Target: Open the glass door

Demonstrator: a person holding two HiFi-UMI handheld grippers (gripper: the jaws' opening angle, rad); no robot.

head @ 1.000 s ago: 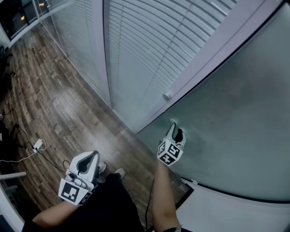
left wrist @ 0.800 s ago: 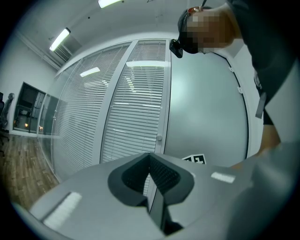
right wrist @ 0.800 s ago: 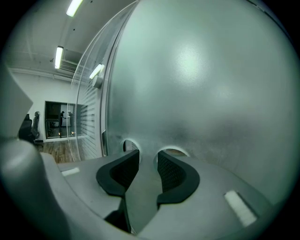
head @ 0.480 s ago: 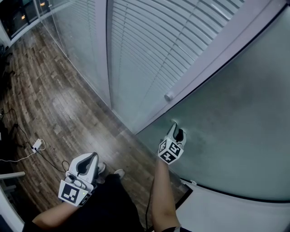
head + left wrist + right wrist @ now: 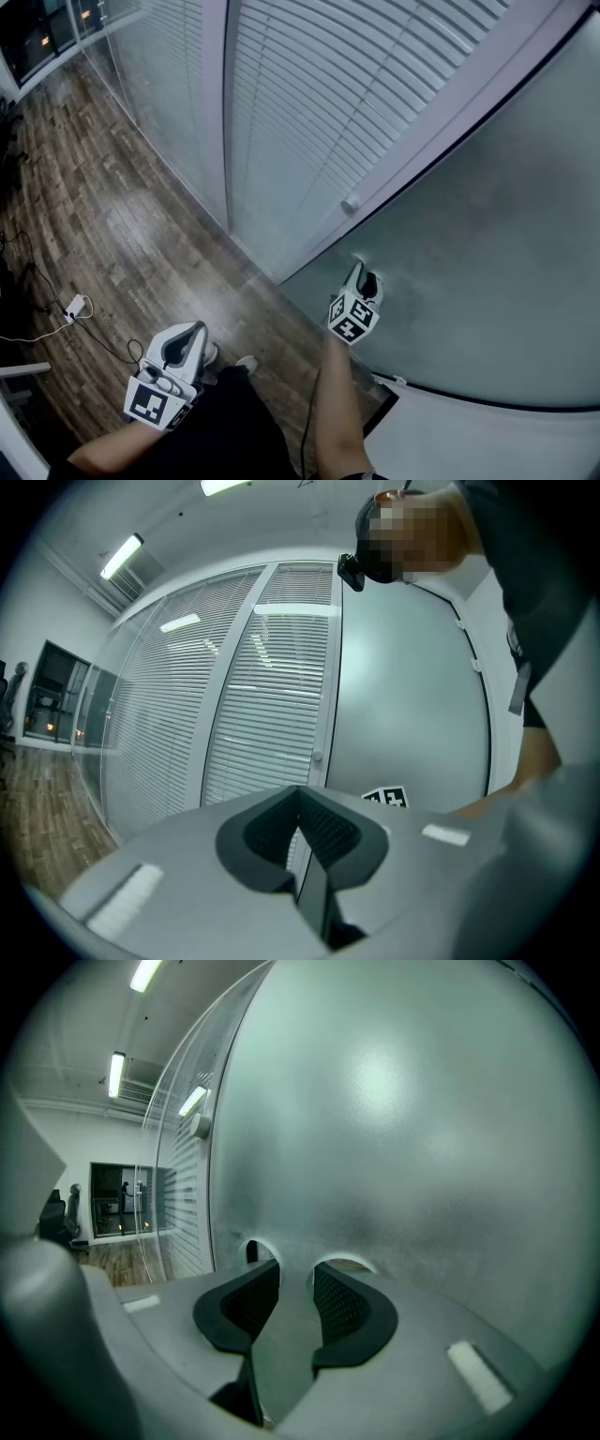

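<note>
The frosted glass door (image 5: 469,234) fills the right of the head view, its free edge running along a white frame with a small round knob (image 5: 350,202). My right gripper (image 5: 364,274) points at the door's face near that edge, fingertips at the glass. In the right gripper view the door (image 5: 394,1101) fills the picture; the right gripper (image 5: 292,1269) has a gap between its pads, the jaws are closing, and nothing sits between them. My left gripper (image 5: 187,333) hangs low at the left, away from the door. The left gripper (image 5: 300,794) is shut and empty.
A glass partition with white blinds (image 5: 309,84) and a white post (image 5: 214,94) stands left of the door. Dark wooden floor (image 5: 112,206) stretches to the left, with a cable and plug (image 5: 75,307) on it. A person's shoe (image 5: 246,361) is by the door's foot.
The head view has shifted slightly, so the left gripper sits a little lower in the picture. The right gripper stays at the same spot on the glass.
</note>
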